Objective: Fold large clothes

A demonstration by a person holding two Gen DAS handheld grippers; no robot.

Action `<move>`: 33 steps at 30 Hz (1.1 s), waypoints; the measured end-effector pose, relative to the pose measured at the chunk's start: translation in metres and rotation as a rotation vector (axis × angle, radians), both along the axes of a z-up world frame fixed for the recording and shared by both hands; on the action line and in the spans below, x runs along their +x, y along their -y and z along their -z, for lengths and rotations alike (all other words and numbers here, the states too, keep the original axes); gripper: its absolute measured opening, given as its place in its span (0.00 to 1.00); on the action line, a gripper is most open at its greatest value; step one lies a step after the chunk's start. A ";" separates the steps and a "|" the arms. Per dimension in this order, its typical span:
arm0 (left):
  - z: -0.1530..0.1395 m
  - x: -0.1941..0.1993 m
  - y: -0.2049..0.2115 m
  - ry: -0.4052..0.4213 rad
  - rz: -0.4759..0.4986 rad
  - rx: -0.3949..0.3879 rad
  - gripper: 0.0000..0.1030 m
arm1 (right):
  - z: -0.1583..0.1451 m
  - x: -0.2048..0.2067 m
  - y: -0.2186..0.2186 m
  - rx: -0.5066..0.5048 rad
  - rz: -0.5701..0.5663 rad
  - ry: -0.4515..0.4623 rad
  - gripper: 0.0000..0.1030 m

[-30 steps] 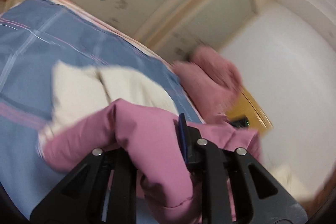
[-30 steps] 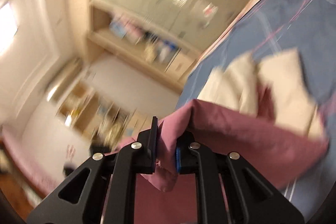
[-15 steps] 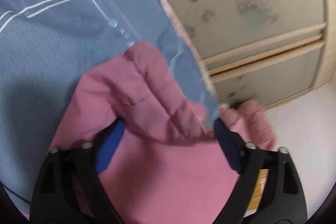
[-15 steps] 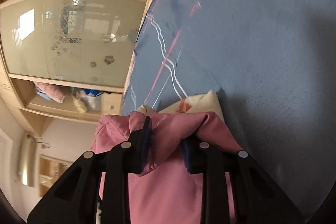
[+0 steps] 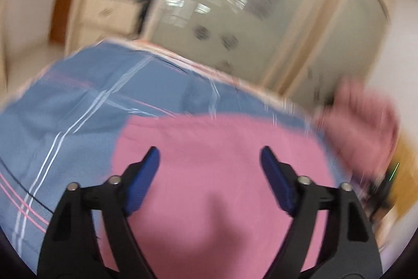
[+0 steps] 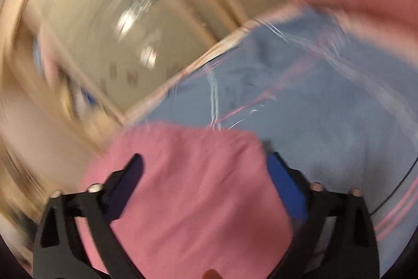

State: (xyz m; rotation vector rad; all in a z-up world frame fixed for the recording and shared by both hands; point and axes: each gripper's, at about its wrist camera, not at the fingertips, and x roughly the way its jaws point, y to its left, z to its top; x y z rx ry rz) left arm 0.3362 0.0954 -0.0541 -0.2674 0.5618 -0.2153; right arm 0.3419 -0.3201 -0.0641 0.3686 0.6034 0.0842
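Left tongs (image 5: 209,161): spread wide, gripping nothing; the blue pads (image 5: 142,179) stand apart over the pink cloth.
Right tongs (image 6: 203,169): also spread wide and gripping nothing, with pink cloth showing in the gap between the pads (image 6: 286,184).
Jacket (image 5: 216,174): a pink garment lying on the bed, filling the lower middle of the left view; its far edge runs across just ahead of the tips. In the right view it lies under the tongs, reaching the bed's near edge on the left.
Bed (image 5: 78,109): covered by a blue sheet with white and pink stripes.
Second pink cloth (image 5: 365,122): a blurred pink mass at the right of the left view, past the bed's edge; whether it belongs to the jacket cannot be told.
Wardrobe (image 5: 235,4): frosted glass doors in pale wooden frames behind the bed, blurred.
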 end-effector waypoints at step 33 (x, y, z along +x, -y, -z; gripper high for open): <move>0.111 0.066 0.049 -0.245 -0.134 0.286 0.61 | 0.097 0.051 -0.025 -0.187 0.213 -0.281 0.80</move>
